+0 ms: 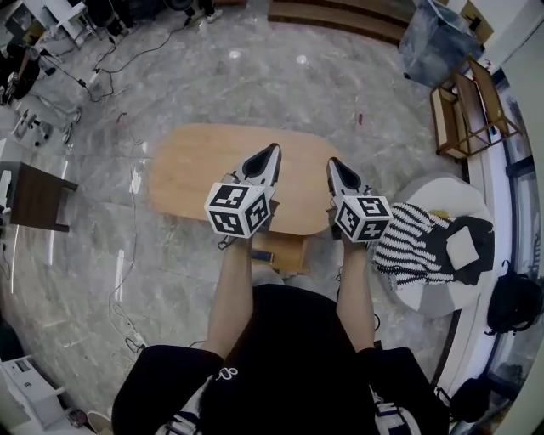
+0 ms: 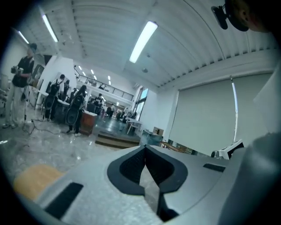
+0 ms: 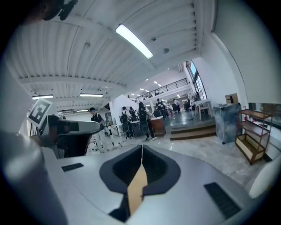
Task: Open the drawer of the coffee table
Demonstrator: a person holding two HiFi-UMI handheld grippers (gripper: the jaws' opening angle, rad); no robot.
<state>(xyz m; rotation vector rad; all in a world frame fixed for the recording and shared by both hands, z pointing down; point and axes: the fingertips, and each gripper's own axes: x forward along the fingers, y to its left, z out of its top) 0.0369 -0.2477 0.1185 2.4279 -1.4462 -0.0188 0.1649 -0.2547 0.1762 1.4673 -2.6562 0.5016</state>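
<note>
Left claw [image 1: 273,151], right claw [image 1: 333,163] hang over table [image 1: 187,166] edge.

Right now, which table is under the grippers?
The light oval coffee table: the left gripper and the right gripper show over its near edge. The dark brown table stands away at the left.

Grey marble floor [image 1: 255,76], loose cables [image 1: 127,59] trailing over its far left part; dark side table [image 1: 34,195] at the left edge. Right side: round white seat [image 1: 438,194] carrying a striped cloth [image 1: 408,242] and a black garment [image 1: 476,234] with a pale square [image 1: 464,247] on it; wooden rack [image 1: 463,106] and wrapped grey-blue bin [image 1: 433,42] beyond, near a low wooden step [image 1: 340,17]. Overhead a ribbed white ceiling [image 2: 101,26] with strip light [image 2: 142,41], a drawn blind [image 2: 206,118], people [image 3: 142,116] standing far off.
</note>
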